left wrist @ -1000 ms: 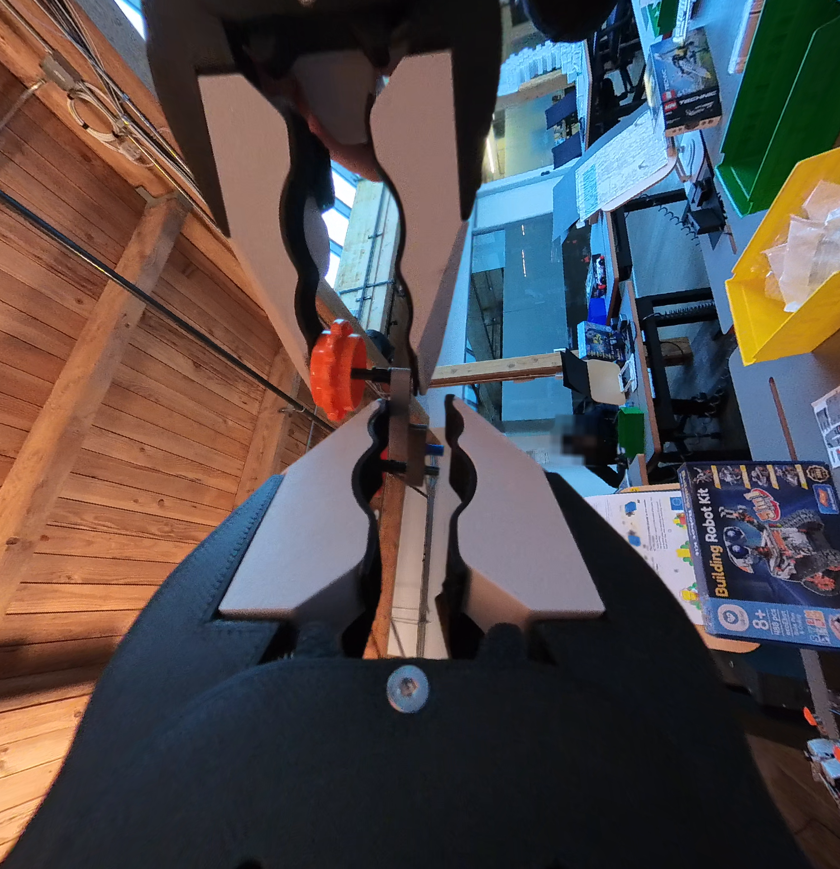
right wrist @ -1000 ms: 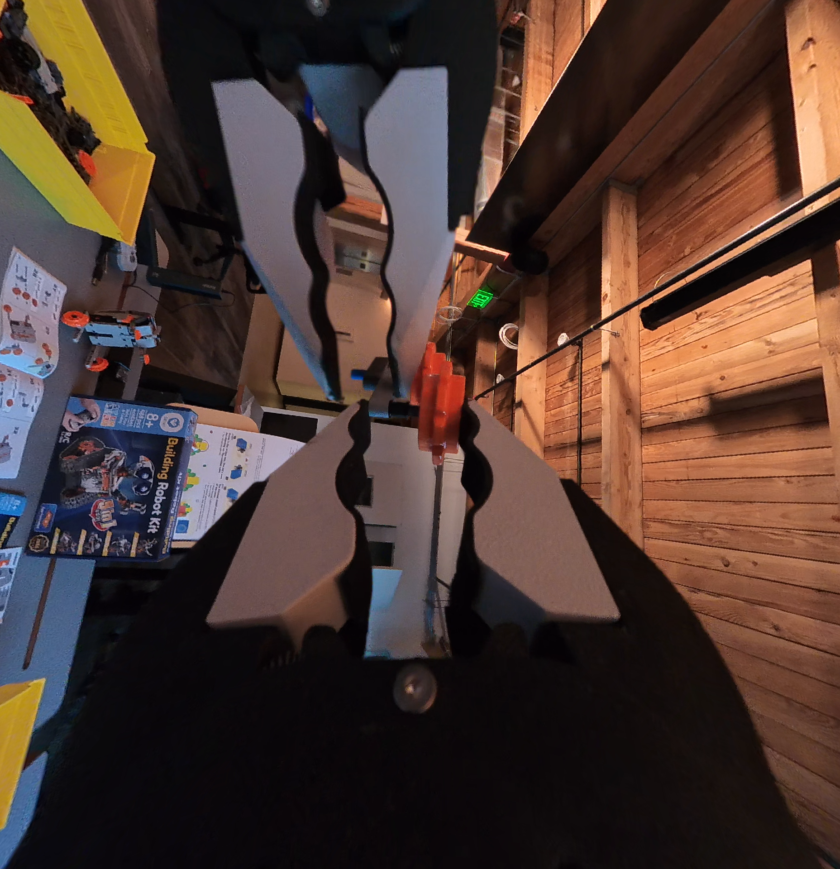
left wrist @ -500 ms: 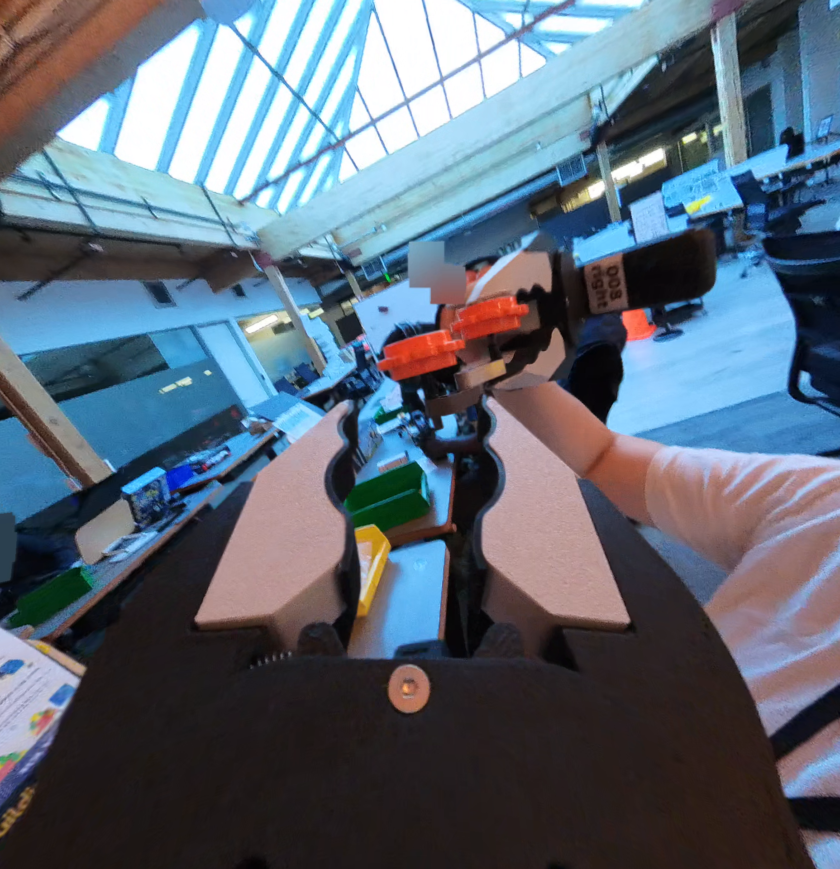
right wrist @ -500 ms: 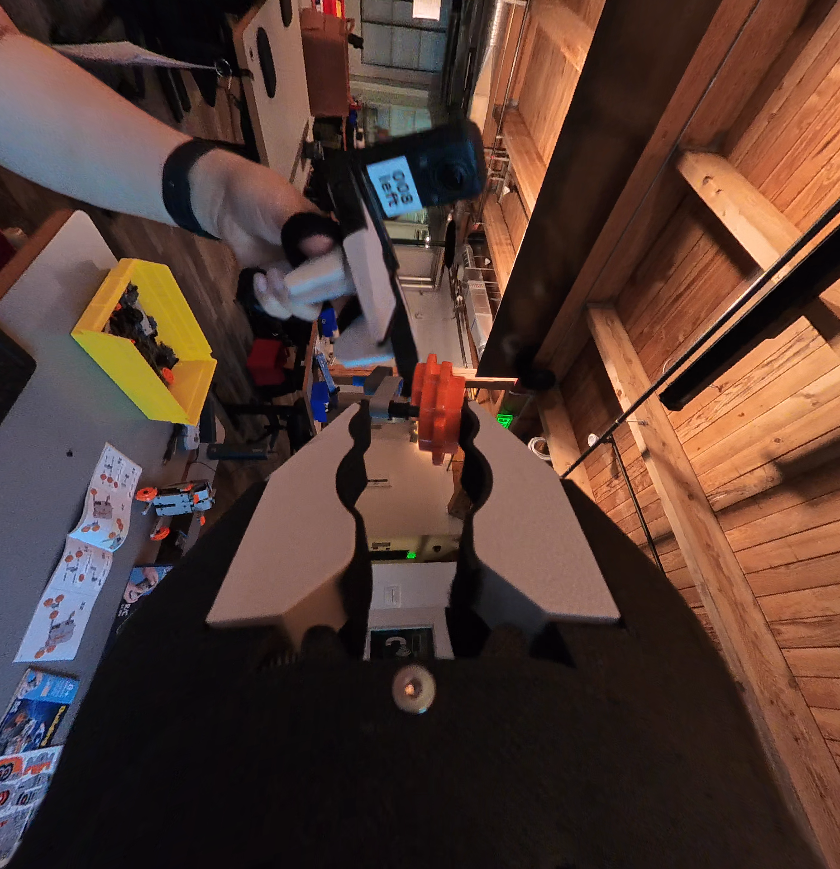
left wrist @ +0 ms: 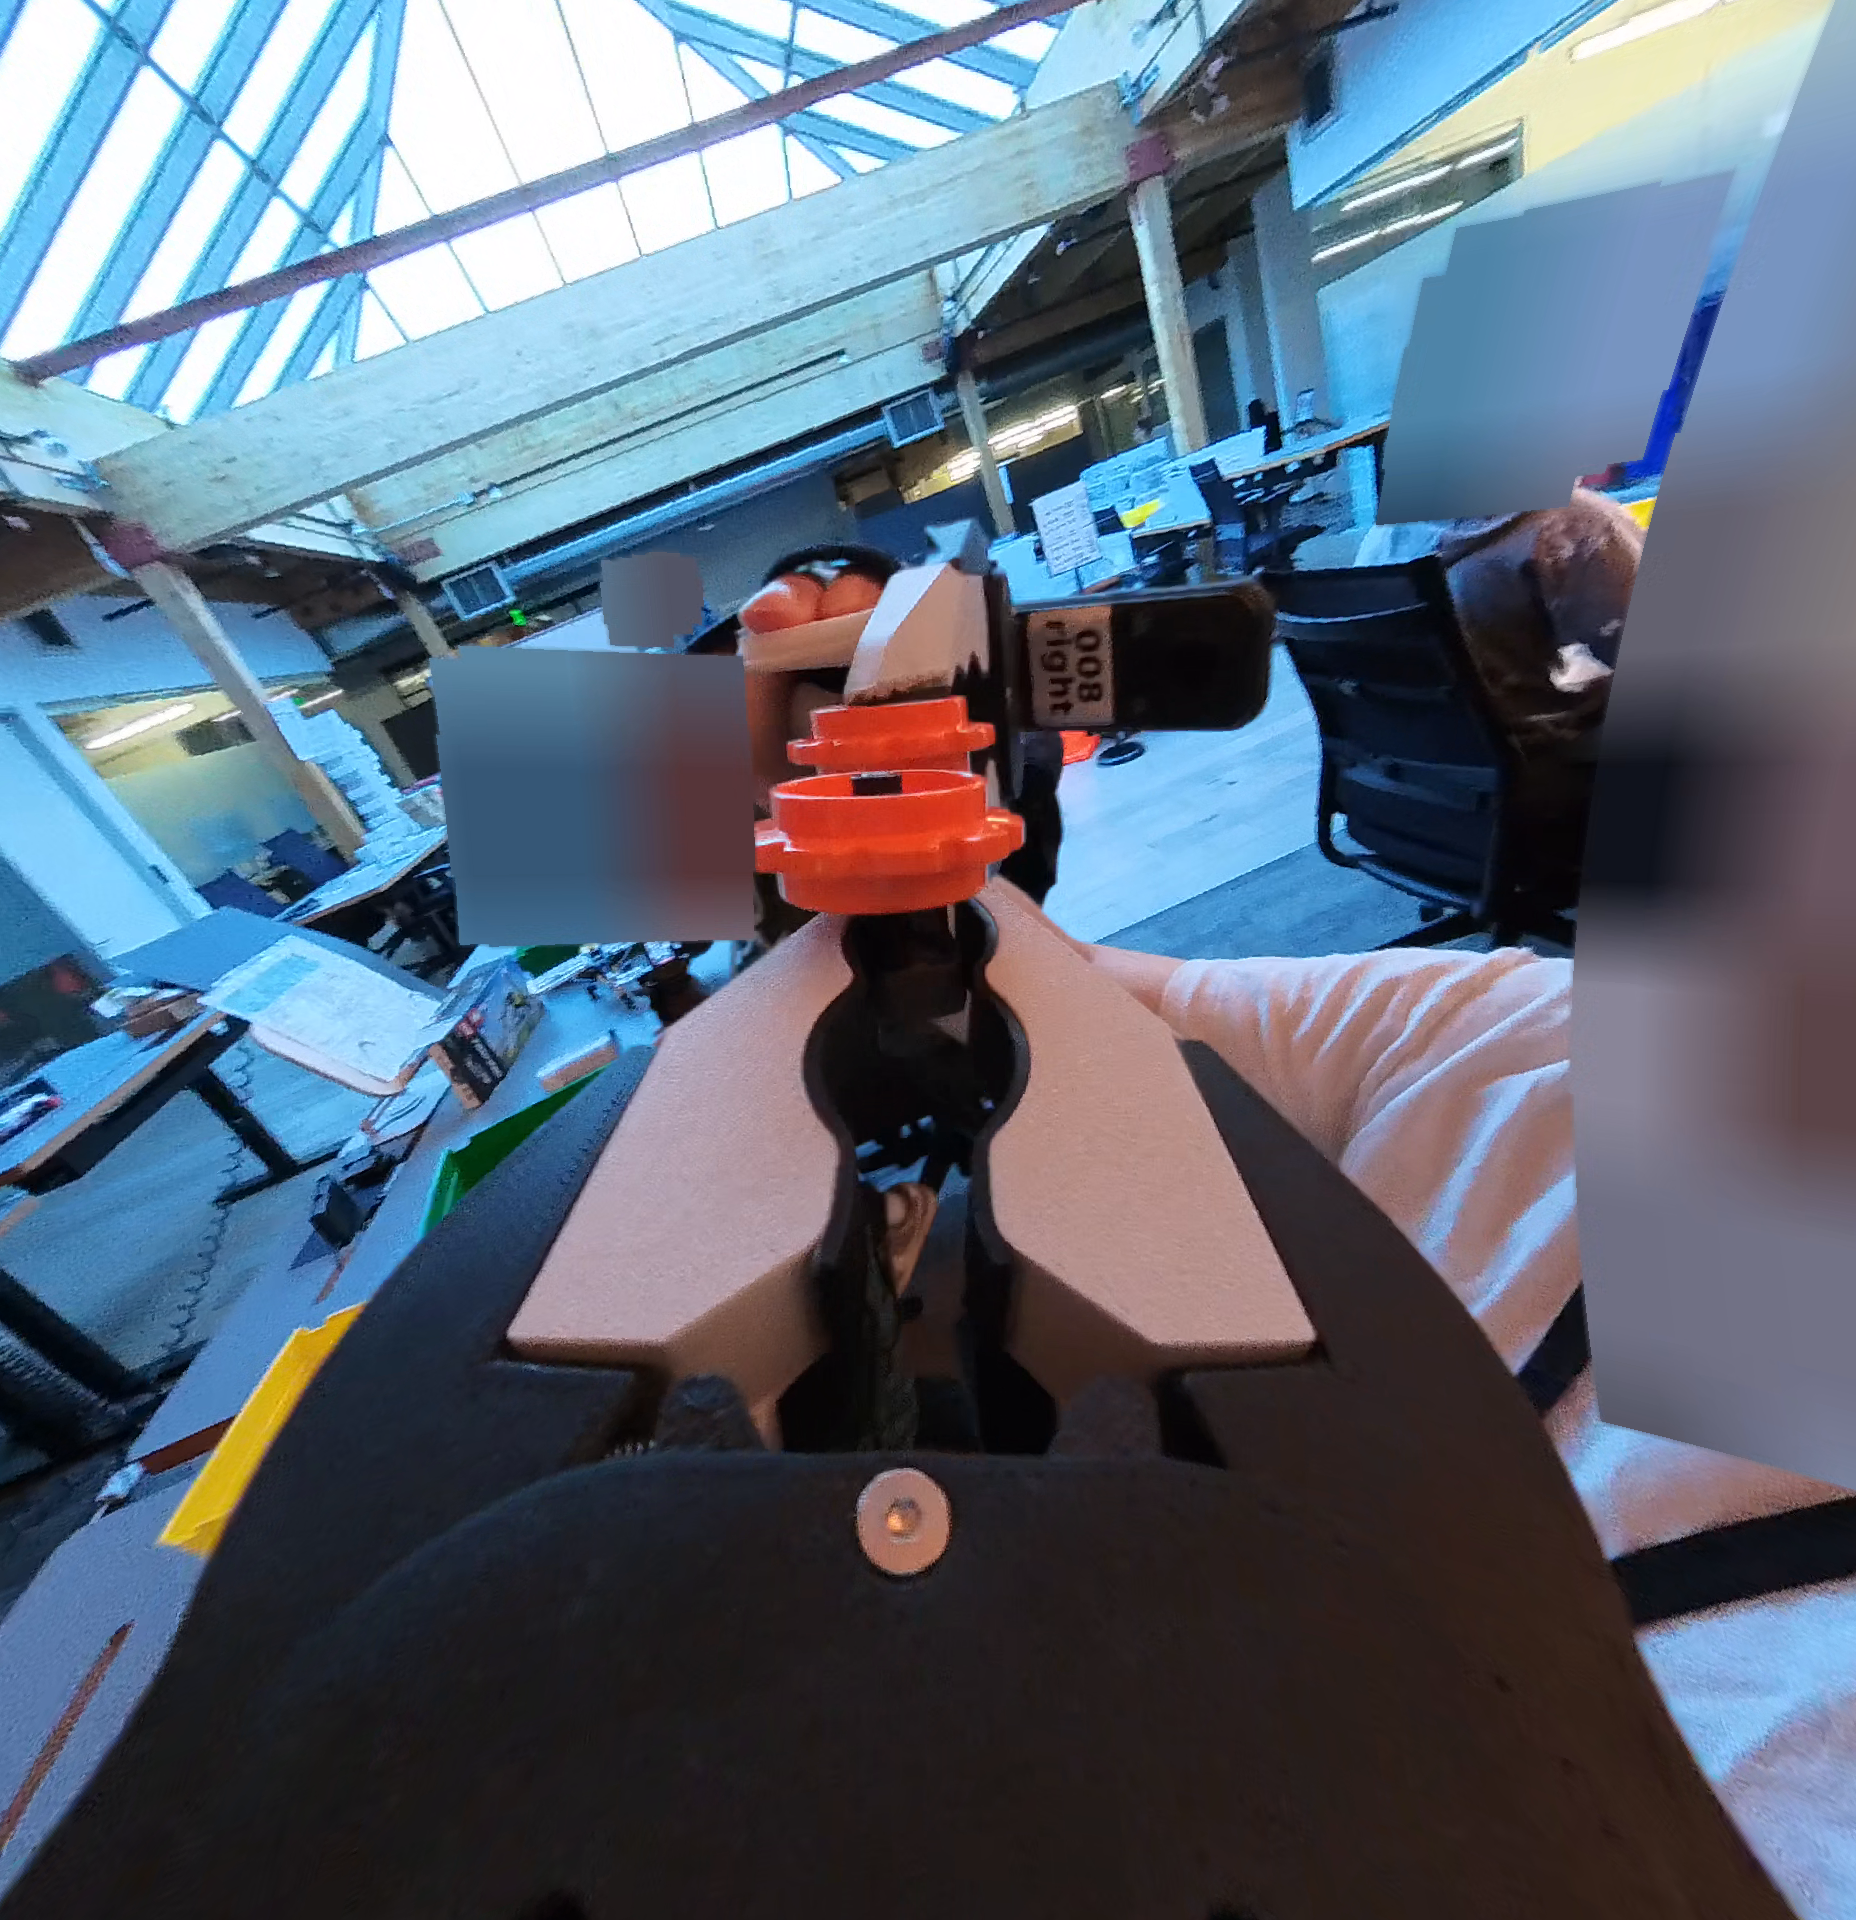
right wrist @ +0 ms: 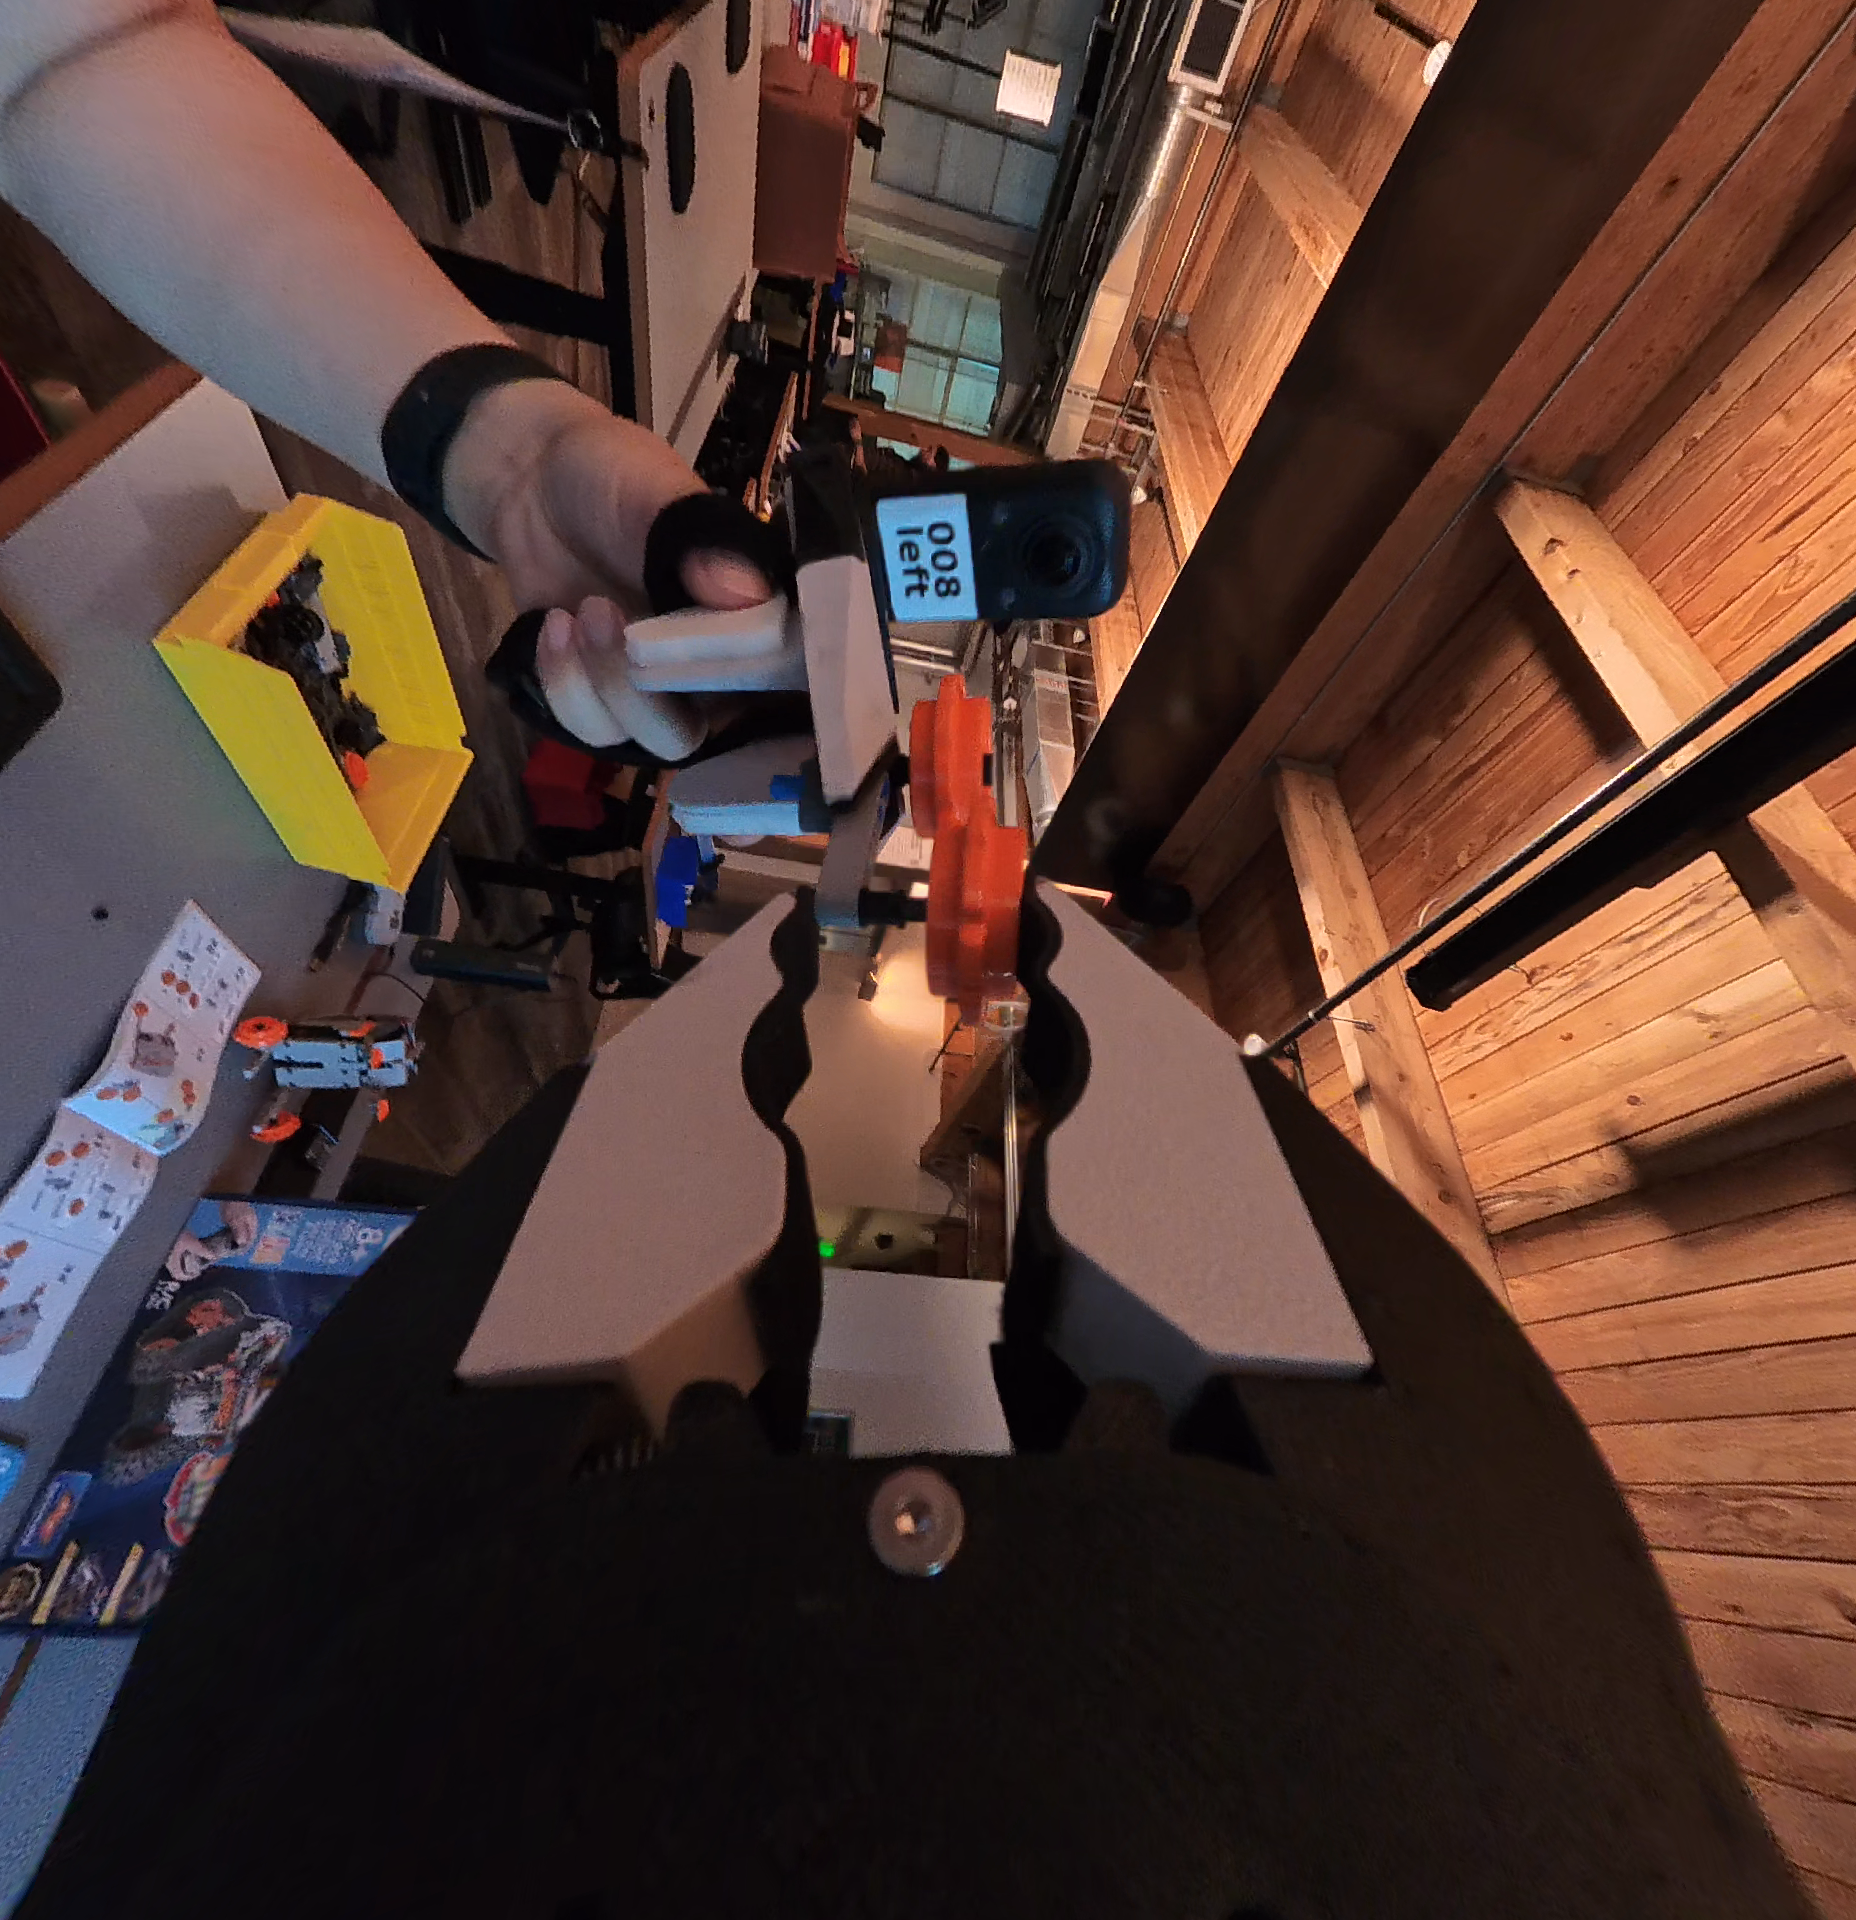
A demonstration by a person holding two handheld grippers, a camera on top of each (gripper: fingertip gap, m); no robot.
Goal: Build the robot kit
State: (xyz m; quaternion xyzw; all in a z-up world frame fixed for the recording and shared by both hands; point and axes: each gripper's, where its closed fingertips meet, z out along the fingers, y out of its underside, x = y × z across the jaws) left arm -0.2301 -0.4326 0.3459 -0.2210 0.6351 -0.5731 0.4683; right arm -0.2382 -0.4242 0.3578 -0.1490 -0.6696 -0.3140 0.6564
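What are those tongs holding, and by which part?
A grey beam carrying two orange gears: left tongs pinch one end of the beam, right tongs clasp the other end, across beam and gear.

I see two orange gears [left wrist: 888,842], a yellow bin [right wrist: 311,686], and my grey, black-backed fingers [right wrist: 1163,1174].
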